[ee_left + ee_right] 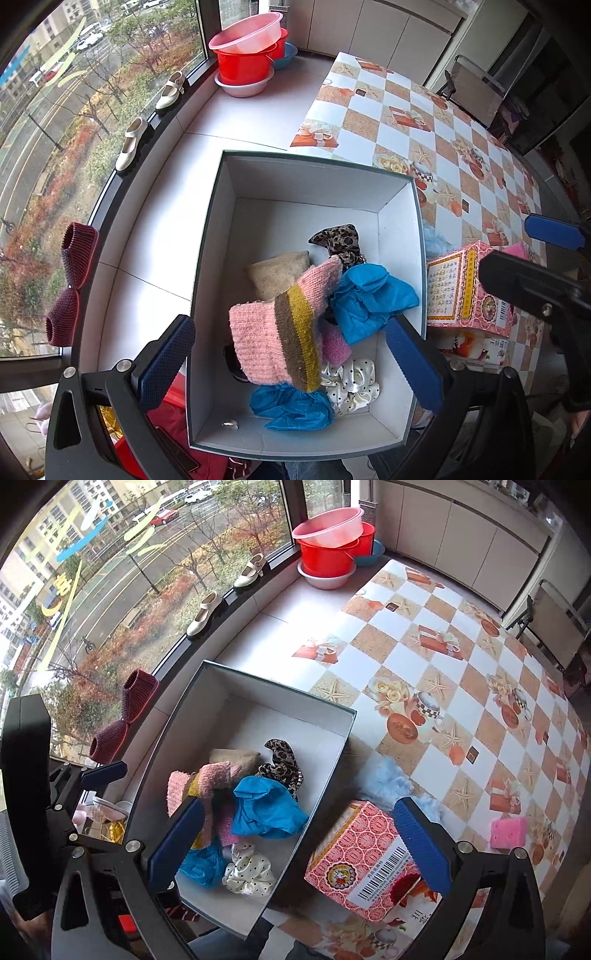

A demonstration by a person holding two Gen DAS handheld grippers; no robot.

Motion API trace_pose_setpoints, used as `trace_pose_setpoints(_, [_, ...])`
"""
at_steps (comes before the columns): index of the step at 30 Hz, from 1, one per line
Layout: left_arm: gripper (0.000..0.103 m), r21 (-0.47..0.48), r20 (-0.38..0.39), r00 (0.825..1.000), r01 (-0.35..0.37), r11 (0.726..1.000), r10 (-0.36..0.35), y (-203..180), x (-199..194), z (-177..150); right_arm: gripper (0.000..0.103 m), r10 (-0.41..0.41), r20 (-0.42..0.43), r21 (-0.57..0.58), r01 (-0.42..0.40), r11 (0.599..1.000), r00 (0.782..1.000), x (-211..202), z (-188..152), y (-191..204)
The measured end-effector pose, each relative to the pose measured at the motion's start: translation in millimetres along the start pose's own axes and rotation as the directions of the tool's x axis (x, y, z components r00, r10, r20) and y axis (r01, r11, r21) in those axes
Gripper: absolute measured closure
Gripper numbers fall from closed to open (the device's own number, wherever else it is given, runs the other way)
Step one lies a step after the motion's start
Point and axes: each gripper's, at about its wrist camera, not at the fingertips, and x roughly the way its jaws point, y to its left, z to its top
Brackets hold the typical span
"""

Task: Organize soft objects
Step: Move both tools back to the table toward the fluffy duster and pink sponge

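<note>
By the window, both grippers hang over the white box (218, 258) with jaws spread wide and nothing between them. Under the left gripper (291, 365) the pink knitted piece (280, 332) lies atop blue cloths (369, 299) and a polka-dot scrunchie (351, 387). Only the right gripper (299, 843) view shows the pink sponge (508, 832) and fluffy blue tuft (384, 779) out on the checked tablecloth (480, 664), beside the pink carton (354, 856).

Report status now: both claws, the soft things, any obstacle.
Left claw open, empty. Right claw open, empty. Pink knitted piece lies in white box. Pink carton beside box, under right claw.
</note>
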Motion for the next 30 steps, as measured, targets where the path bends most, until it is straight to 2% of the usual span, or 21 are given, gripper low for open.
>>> trace_pose_setpoints(15, [0.0, 0.09, 0.02, 1.0, -0.021, 0.996, 0.019, -42, -21, 24, 0.0, -0.02, 0.071, 0.199, 0.006, 0.98, 0.997, -36, -23, -77])
trace_pose_setpoints(20, [0.0, 0.081, 0.003, 1.0, 0.026, 0.996, -0.026, -57, -29, 39, 0.0, -0.05, 0.094, 0.305, 0.019, 0.952, 0.994, -48, -41, -121])
trace_pose_setpoints(24, [0.0, 0.093, -0.025, 0.997, 0.073, 0.993, -0.071, -76, -30, 55, 0.0, -0.065, 0.072, 0.4, 0.031, 0.916, 0.995, -48, -64, -161])
trace_pose_setpoints(30, [0.0, 0.145, -0.108, 0.985, 0.152, 0.978, -0.137, -127, -19, 75, 0.0, -0.066, 0.044, 0.513, 0.034, 0.857, 0.997, -43, -98, -212])
